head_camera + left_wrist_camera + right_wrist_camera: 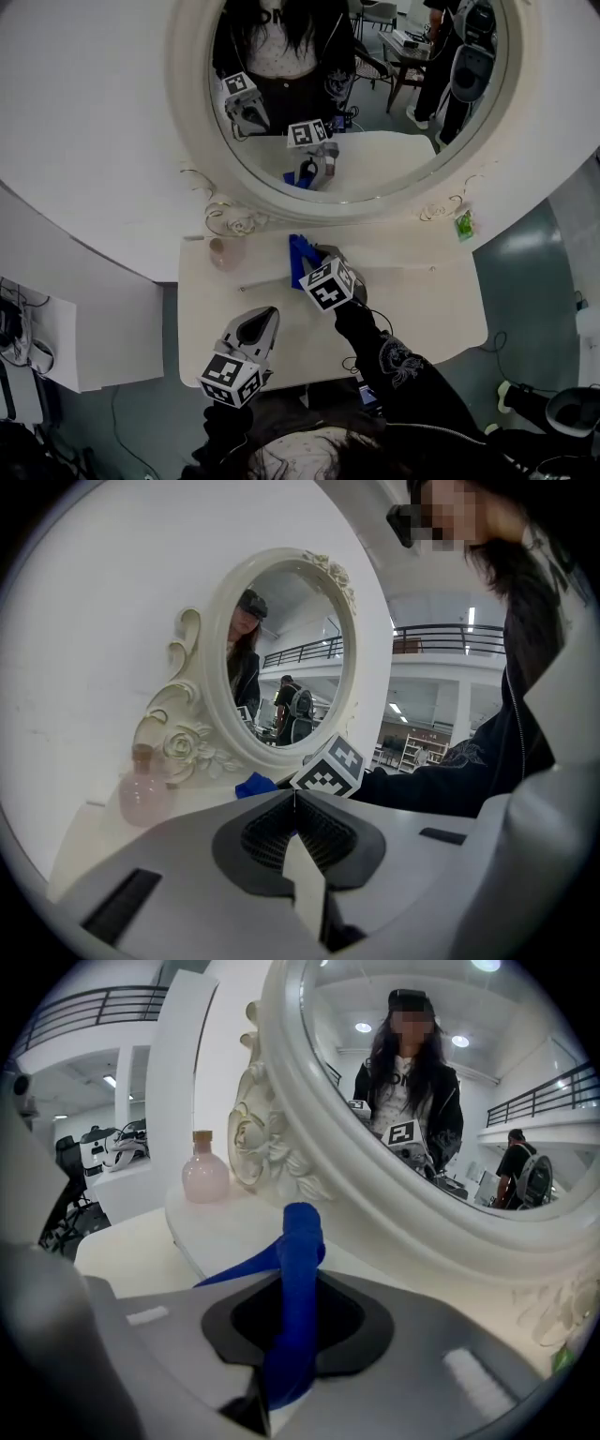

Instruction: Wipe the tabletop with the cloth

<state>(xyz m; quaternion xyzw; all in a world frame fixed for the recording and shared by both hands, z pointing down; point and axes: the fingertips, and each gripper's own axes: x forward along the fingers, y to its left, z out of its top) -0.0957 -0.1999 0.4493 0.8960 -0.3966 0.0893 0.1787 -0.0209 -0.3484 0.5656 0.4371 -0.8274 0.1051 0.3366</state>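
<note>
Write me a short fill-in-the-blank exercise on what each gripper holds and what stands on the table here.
1. The right gripper is shut on a ____ cloth.
2. The left gripper has its jaws pressed ____, with nothing between them.
3. The ____ bottle stands on the tabletop by the mirror frame.
Missing words: blue; together; pink.

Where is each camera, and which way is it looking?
Head view: on the person's head, looking steeply down at the tabletop; left gripper, right gripper and a dark sleeve show.
Left gripper view: on the left gripper, looking along its shut jaws toward the mirror; the sleeve shows.
Right gripper view: on the right gripper, looking along jaws shut on the blue cloth; the person shows only in the mirror.
Both gripper views share the pink bottle.
</note>
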